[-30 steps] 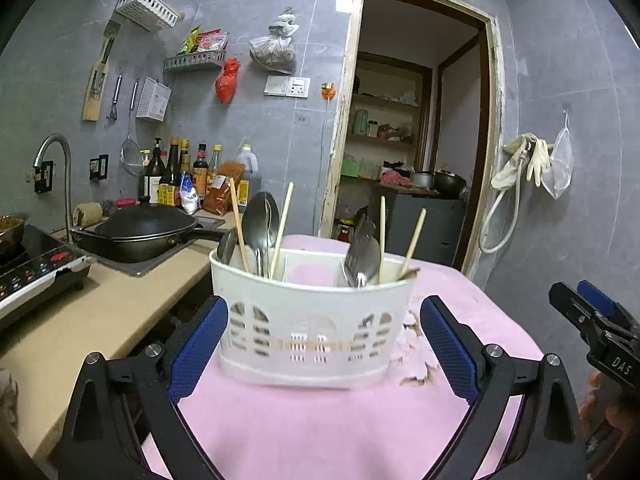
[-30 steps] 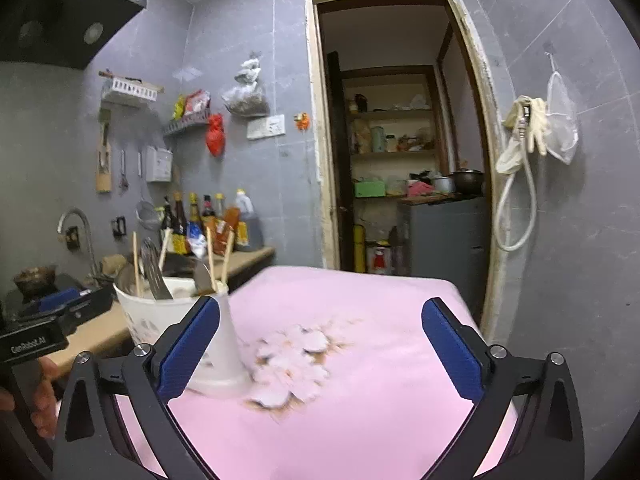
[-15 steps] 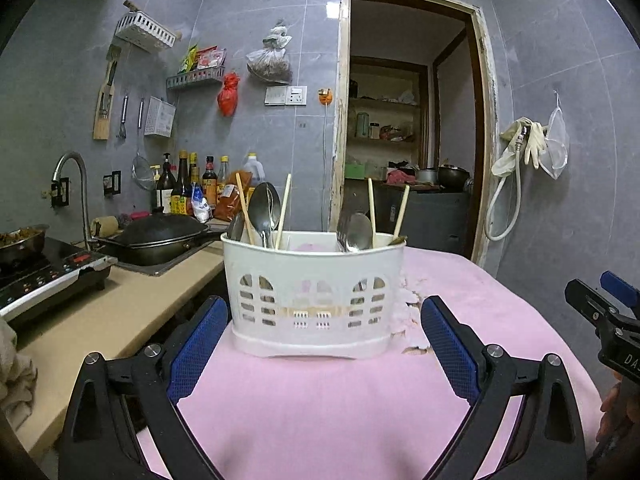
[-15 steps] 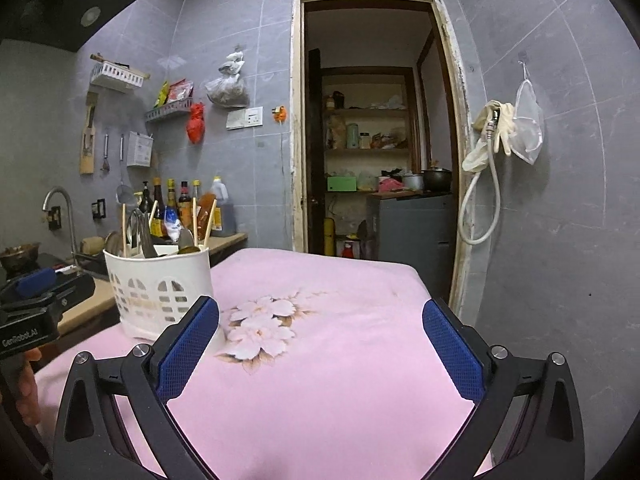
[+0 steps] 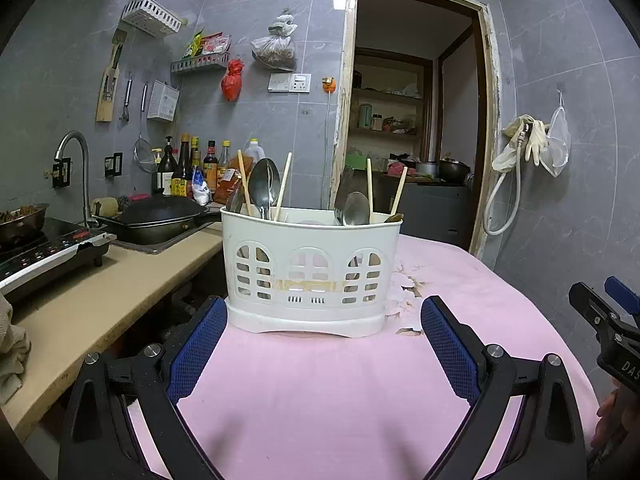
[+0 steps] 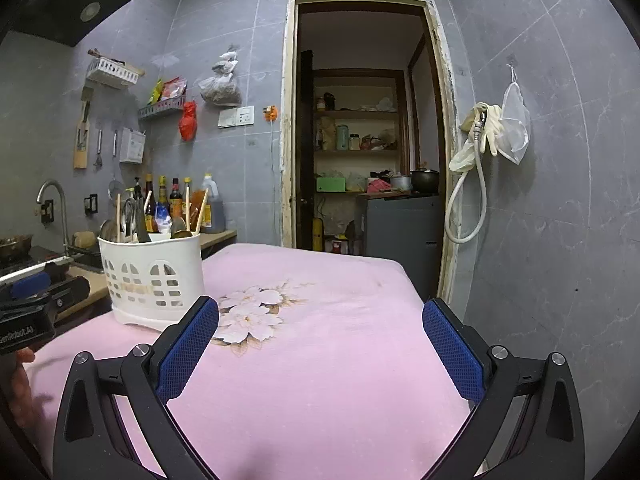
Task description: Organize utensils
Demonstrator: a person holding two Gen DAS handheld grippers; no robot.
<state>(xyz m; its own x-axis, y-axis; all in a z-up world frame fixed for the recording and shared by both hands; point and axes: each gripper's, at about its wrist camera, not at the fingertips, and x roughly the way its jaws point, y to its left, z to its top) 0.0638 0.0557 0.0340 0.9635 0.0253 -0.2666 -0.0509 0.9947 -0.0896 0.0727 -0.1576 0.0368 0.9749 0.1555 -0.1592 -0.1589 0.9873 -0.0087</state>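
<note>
A white slotted utensil caddy point(image 5: 310, 272) stands on the pink-clothed table point(image 5: 320, 380). It holds metal spoons point(image 5: 264, 188), wooden chopsticks point(image 5: 283, 186) and a spatula point(image 5: 345, 196), all upright. My left gripper point(image 5: 320, 344) is open and empty, just short of the caddy's base. My right gripper point(image 6: 320, 344) is open and empty over the cloth's flower print point(image 6: 252, 316), with the caddy point(image 6: 152, 280) to its left. Each gripper shows at the edge of the other's view.
A beige counter point(image 5: 104, 296) runs along the left with an induction hob point(image 5: 44, 256), a black wok point(image 5: 158, 218), a tap and sauce bottles point(image 5: 192, 168). An open doorway point(image 5: 412, 140) lies behind the table. A grey tiled wall with a hose point(image 6: 468, 200) is on the right.
Both grippers have pulled back from the caddy and levelled out. The caddy now stands farther off and shows its front face. Both stay open.
</note>
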